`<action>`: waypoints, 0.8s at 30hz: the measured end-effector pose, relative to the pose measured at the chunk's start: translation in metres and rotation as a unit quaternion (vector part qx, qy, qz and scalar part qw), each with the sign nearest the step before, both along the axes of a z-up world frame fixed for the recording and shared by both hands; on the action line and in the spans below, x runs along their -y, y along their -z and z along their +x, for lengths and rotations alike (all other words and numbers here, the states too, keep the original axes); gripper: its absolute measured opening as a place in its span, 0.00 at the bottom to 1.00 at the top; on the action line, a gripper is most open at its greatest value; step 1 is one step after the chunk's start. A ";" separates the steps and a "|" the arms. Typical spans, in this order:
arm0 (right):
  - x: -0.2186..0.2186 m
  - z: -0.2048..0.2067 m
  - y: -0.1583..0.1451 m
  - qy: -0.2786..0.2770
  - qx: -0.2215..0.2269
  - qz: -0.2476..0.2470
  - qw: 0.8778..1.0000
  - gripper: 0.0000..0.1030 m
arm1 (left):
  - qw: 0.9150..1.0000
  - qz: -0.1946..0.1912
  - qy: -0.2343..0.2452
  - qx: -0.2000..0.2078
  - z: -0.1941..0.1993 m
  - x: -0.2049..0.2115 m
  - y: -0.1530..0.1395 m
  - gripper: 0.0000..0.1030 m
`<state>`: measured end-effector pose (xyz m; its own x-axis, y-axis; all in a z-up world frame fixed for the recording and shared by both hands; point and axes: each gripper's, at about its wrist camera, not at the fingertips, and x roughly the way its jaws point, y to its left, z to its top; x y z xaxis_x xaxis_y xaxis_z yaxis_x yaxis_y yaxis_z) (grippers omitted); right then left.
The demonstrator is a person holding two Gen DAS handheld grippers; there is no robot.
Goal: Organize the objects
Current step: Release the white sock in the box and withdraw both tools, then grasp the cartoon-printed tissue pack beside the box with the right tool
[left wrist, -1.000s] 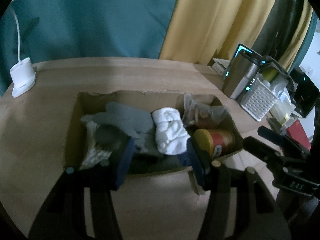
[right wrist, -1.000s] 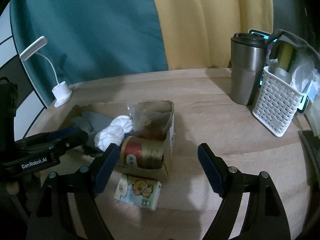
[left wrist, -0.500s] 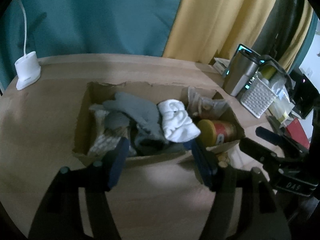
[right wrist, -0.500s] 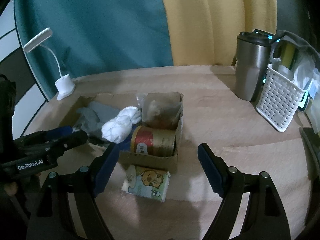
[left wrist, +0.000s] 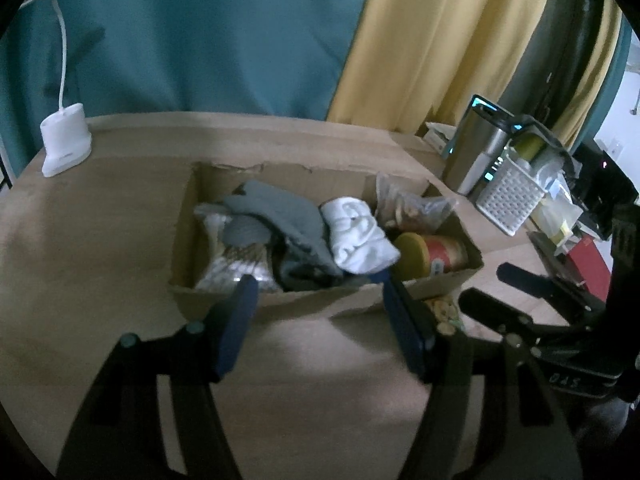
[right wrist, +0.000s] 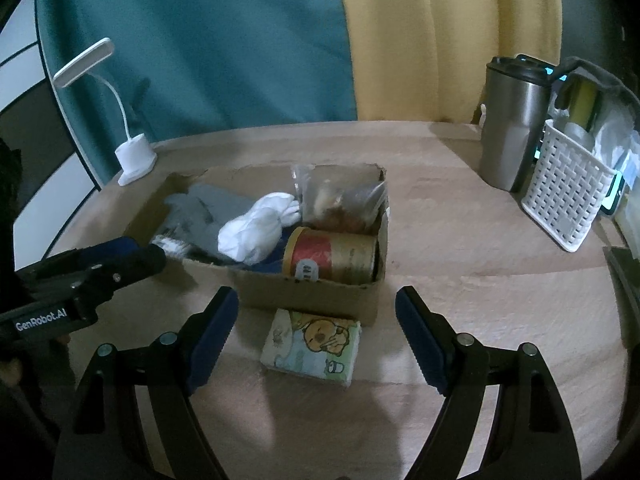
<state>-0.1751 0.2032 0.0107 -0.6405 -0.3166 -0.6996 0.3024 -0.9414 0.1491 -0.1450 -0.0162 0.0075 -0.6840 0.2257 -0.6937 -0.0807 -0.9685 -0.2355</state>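
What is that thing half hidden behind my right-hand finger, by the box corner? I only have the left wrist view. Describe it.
Observer: A tissue pack printed with a cartoon dog. It lies flat on the table, outside the cardboard box, just in front of its near wall.
Operator: Report the right gripper.
Observer: The right gripper is open and empty, with one finger on either side of the pack and neither touching it.
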 end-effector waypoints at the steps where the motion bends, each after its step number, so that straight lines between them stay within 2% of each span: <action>1: 0.001 0.001 0.000 -0.001 0.000 0.000 1.000 0.81 | 1.000 0.000 0.000 0.001 0.001 0.000 0.001 0.64; 12: 0.008 0.009 0.011 -0.011 0.011 0.006 1.000 0.81 | 1.000 -0.001 -0.003 0.016 0.014 0.006 0.015 0.64; 24: 0.014 0.006 0.033 -0.011 0.044 0.016 0.999 0.81 | 0.999 -0.002 0.000 0.037 0.012 0.006 0.032 0.64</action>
